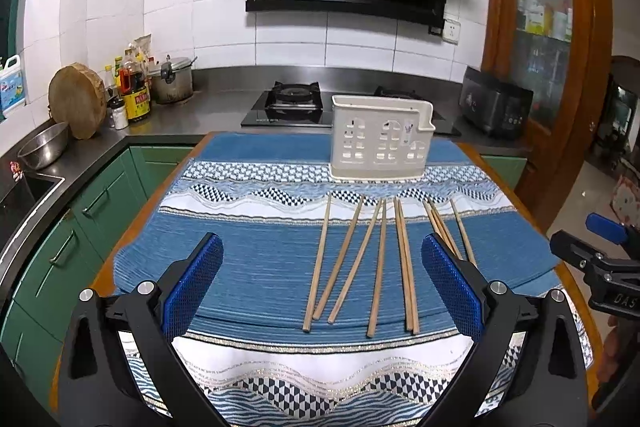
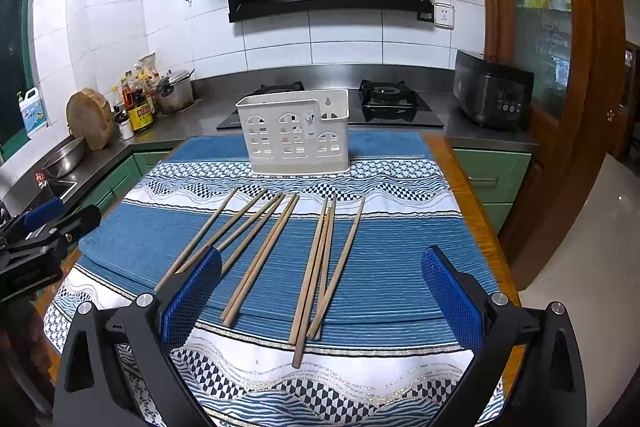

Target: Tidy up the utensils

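Several wooden chopsticks (image 1: 380, 263) (image 2: 276, 251) lie loose, fanned out lengthwise, on a blue and white patterned cloth (image 1: 256, 259) (image 2: 384, 267). Behind them a white perforated plastic utensil holder (image 1: 380, 139) (image 2: 294, 131) stands upright and looks empty. My left gripper (image 1: 322, 283) is open, hovering low over the near ends of the chopsticks, holding nothing. My right gripper (image 2: 322, 291) is open too, above the right-hand chopsticks. Each gripper shows at the edge of the other's view: the right gripper (image 1: 592, 247) and the left gripper (image 2: 44, 227).
The cloth covers a wooden table (image 2: 476, 195). Beyond it runs a steel counter with a gas hob (image 1: 292, 103), a black cooker (image 2: 492, 95), a pot, sauce bottles (image 1: 134, 95), a round wooden board (image 1: 78, 101) and a metal bowl (image 1: 44, 145). Green cabinets stand at left.
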`<state>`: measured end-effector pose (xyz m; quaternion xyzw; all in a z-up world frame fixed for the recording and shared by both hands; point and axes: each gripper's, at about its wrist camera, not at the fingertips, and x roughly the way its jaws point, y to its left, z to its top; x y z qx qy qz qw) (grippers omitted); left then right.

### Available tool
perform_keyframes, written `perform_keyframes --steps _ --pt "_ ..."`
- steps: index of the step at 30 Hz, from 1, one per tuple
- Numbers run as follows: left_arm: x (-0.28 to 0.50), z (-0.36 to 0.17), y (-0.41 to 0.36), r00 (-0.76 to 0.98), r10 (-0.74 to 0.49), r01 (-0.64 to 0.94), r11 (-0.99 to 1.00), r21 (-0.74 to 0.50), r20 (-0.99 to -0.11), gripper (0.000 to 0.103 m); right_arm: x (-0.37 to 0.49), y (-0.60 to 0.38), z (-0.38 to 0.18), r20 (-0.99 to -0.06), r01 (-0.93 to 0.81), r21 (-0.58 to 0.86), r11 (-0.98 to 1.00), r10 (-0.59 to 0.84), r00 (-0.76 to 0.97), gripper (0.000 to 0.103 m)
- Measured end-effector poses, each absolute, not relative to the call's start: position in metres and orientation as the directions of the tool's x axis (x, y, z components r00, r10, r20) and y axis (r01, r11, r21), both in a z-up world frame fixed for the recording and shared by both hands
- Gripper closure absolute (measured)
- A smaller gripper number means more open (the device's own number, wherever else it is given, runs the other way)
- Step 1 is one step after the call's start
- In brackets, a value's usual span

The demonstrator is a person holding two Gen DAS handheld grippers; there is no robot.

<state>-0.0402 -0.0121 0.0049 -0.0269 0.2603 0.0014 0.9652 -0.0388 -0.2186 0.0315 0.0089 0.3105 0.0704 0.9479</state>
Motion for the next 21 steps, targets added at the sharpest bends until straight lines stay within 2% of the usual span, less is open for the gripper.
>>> perform_keyframes --steps 17,21 --pt "-0.037 0.001 -0.004 0.872 -0.021 -0.019 0.997 -0.076 -0.488 0.005 -0.034 -0.219 0.025 -0.609 -0.129 0.056 0.990 0.136 0.781 0.007" --pt "-0.029 -0.012 0.003 0.852 -0.018 -0.029 0.996 -0.082 -0.523 0.005 -0.028 -0.220 0.013 -0.640 -0.116 0.053 0.992 0.123 0.759 0.008"
